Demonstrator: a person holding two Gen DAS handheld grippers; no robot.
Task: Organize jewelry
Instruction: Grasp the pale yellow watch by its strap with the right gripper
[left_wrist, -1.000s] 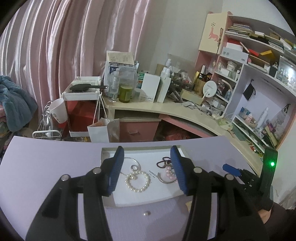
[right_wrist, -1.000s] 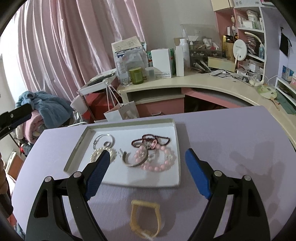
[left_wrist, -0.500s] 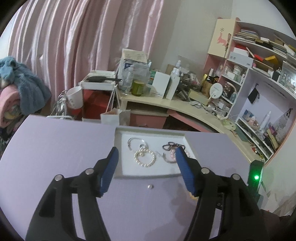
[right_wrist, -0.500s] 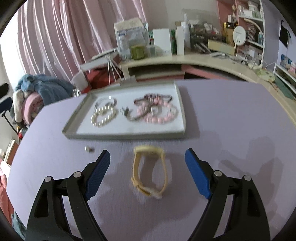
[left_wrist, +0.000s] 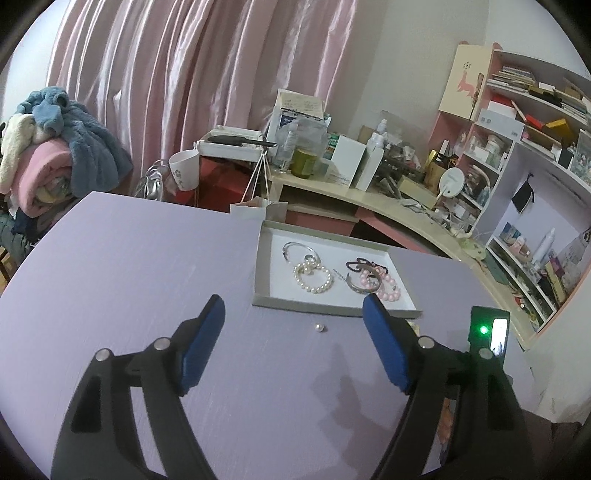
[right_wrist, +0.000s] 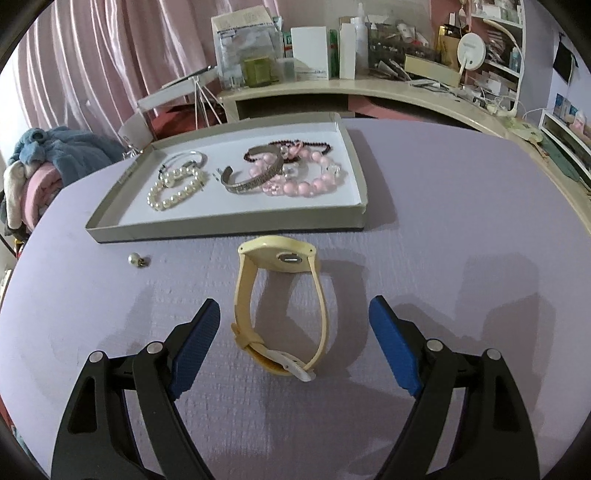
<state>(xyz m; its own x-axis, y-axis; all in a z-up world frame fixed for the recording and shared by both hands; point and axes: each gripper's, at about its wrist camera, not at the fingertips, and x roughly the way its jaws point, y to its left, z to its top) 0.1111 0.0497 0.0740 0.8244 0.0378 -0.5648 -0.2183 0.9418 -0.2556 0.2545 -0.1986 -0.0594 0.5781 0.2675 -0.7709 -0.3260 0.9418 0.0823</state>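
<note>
My purple table (left_wrist: 147, 280) fills the foreground. Beyond its far edge runs a cream curved desk (left_wrist: 373, 199), crowded with white boxes (left_wrist: 347, 162) and a green jar (left_wrist: 303, 162). A round white mirror (left_wrist: 451, 181) stands on that desk toward its right end. Behind the desk hangs a pink curtain (left_wrist: 192, 74); left of it lies a heap of blue and pink blankets (left_wrist: 55, 147); right of it rise cluttered shelves (left_wrist: 535, 122).
</note>
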